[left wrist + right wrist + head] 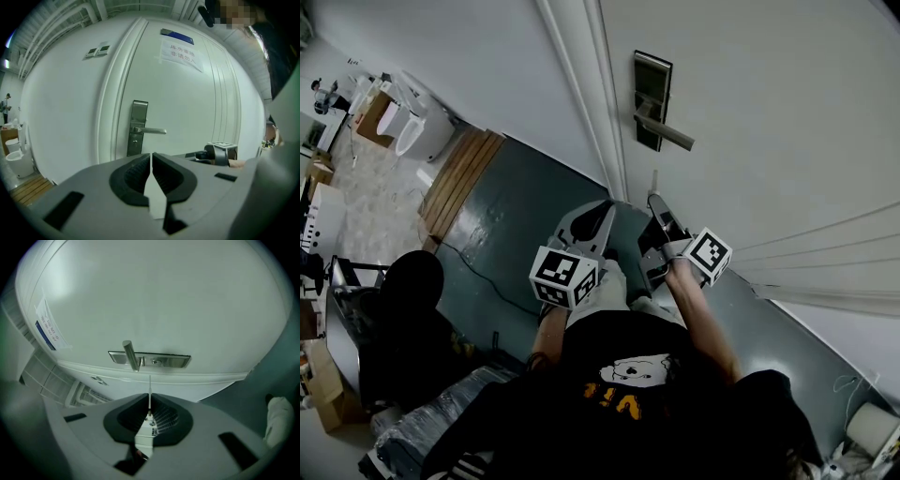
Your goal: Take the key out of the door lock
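The white door carries a steel lock plate (652,98) with a lever handle (671,137). No key shows in the plate's keyhole (156,362). My right gripper (655,201) is shut on the key (149,397), whose thin blade stands out from the jaws toward the door, well short of the plate (150,360). In the head view the key (654,180) rises from the gripper's tip below the handle. My left gripper (598,214) hangs beside the right one, away from the door. Its jaws (151,158) are shut with nothing between them. The lock plate (137,126) lies ahead of it.
A paper notice (180,54) is stuck high on the door and wall switches (97,50) sit left of the frame. A wooden step (459,173) and white fixtures (412,127) lie to the left. A black bag (403,309) and a cable rest on the grey floor.
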